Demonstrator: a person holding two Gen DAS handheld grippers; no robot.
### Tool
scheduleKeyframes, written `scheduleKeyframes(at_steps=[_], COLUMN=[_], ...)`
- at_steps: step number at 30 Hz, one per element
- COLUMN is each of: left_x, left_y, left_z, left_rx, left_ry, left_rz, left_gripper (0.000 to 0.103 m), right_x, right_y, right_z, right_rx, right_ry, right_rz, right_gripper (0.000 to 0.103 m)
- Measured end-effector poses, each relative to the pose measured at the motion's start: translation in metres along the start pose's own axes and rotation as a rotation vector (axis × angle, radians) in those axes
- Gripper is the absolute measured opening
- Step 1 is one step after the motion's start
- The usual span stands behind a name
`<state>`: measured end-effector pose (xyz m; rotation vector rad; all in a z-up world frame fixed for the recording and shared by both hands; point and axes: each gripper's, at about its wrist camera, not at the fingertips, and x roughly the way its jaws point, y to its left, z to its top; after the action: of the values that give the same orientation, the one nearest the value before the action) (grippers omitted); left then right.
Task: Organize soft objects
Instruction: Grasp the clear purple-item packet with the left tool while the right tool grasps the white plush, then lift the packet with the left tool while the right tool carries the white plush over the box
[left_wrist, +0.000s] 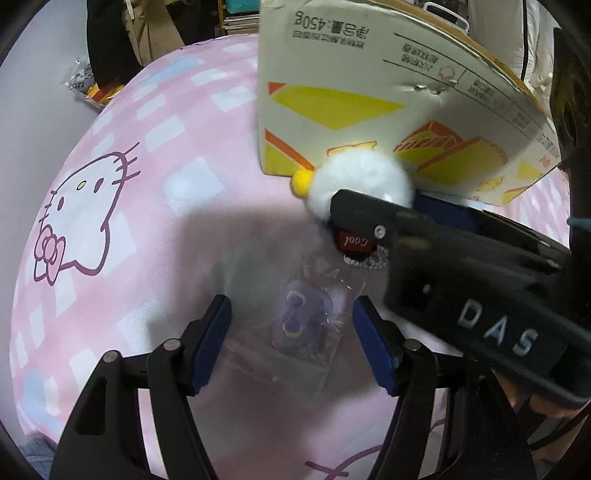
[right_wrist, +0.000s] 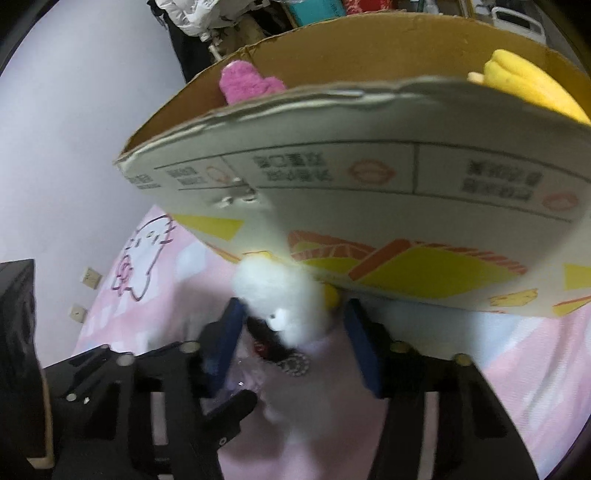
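A white fluffy toy (left_wrist: 358, 177) (right_wrist: 284, 299) with a yellow pompom (left_wrist: 303, 182) and a red "Cool" tag (left_wrist: 356, 242) lies on the pink bed, against the cardboard box (left_wrist: 369, 92) (right_wrist: 369, 206). My right gripper (right_wrist: 293, 304) straddles it. The left blue pad brushes the fluff, and a gap shows at the right pad. A purple plush in a clear bag (left_wrist: 299, 321) lies flat between the pads of my left gripper (left_wrist: 291, 301), which stands open around it. The box holds a pink plush (right_wrist: 247, 83) and a yellow plush (right_wrist: 528, 85).
The bed sheet (left_wrist: 147, 166) (right_wrist: 155, 258) is pink with cat prints. The right gripper's black frame (left_wrist: 480, 295) crosses the left wrist view, close to the left gripper. Packets (left_wrist: 88, 81) lie past the bed's far left edge, by a pale wall.
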<state>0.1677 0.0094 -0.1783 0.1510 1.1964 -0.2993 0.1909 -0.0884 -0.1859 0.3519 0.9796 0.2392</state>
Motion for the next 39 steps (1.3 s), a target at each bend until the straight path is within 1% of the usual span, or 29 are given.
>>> scheduleKeyframes(at_steps=[1,2,3,5,6,7,11,13,15,16,23,25,26,28,29,31,33,36,37,39], left_x=[-0.001,-0.001,-0.002,-0.003,-0.003,-0.004,-0.006,-0.006,-0.006,-0.006,-0.013,-0.015,-0.017,-0.023,-0.024,-0.024,-0.024,-0.03,-0.033,-0.034], left_y=[0.003,0.005,0.007,0.015,0.017,0.018,0.014,0.012,0.011,0.009,-0.005,-0.006,-0.006,-0.007,-0.008,-0.007,-0.006,-0.013,-0.017,-0.029], left_z=[0.0,0.0,0.0,0.003,0.003,0.004,0.004,0.004,0.003,0.003,-0.004,-0.005,-0.005,-0.007,-0.007,-0.008,-0.008,-0.009,-0.01,-0.012], left_rx=[-0.012,-0.024,-0.037,-0.068,-0.082,-0.084,-0.071,-0.067,-0.066,-0.066,-0.039,-0.037,-0.045,-0.047,-0.048,-0.065,-0.071,-0.041,-0.028,0.003], left_ry=[-0.001,-0.003,-0.006,-0.012,-0.014,-0.017,-0.019,-0.021,-0.025,-0.027,-0.051,-0.057,-0.062,-0.076,-0.079,-0.069,-0.073,-0.088,-0.09,-0.08], left_rz=[0.001,-0.002,-0.01,-0.053,-0.072,-0.076,-0.088,-0.078,-0.073,-0.07,-0.052,-0.047,-0.05,-0.056,-0.065,-0.092,-0.098,-0.121,-0.129,-0.127], left_gripper=[0.059,0.056,0.051,0.044,0.042,0.042,0.04,0.041,0.041,0.041,0.039,0.024,0.025,0.02,0.015,0.015,0.015,0.015,0.015,0.016], right_x=[0.0,0.0,0.001,0.0,-0.002,-0.003,-0.01,-0.014,-0.02,-0.023,-0.032,-0.041,-0.046,-0.056,-0.06,-0.067,-0.072,-0.077,-0.079,-0.082], right_y=[0.001,0.004,0.007,0.012,0.014,0.016,0.01,0.01,0.009,0.009,0.001,0.0,-0.001,-0.003,-0.004,-0.008,-0.011,-0.012,-0.012,-0.012], right_z=[0.0,-0.002,-0.002,-0.003,-0.004,-0.004,-0.005,-0.006,-0.005,-0.006,-0.008,-0.009,-0.01,-0.011,-0.012,-0.012,-0.013,-0.015,-0.015,-0.015], right_rx=[-0.01,-0.017,-0.026,-0.059,-0.075,-0.079,-0.073,-0.076,-0.079,-0.08,-0.071,-0.078,-0.084,-0.09,-0.089,-0.082,-0.081,-0.083,-0.081,-0.081], right_ry=[0.004,0.007,0.013,0.016,0.013,0.012,0.0,-0.01,-0.018,-0.023,-0.036,-0.051,-0.058,-0.07,-0.074,-0.079,-0.086,-0.094,-0.098,-0.104], right_rz=[0.01,0.018,0.023,0.015,0.008,0.006,0.005,-0.009,-0.008,-0.011,-0.015,-0.02,-0.021,-0.024,-0.026,-0.029,-0.041,-0.055,-0.053,-0.06], right_gripper=[0.044,0.039,0.035,0.031,0.031,0.029,0.025,0.024,0.013,0.011,0.009,0.008,0.008,0.007,0.007,0.007,0.007,0.005,0.001,0.001])
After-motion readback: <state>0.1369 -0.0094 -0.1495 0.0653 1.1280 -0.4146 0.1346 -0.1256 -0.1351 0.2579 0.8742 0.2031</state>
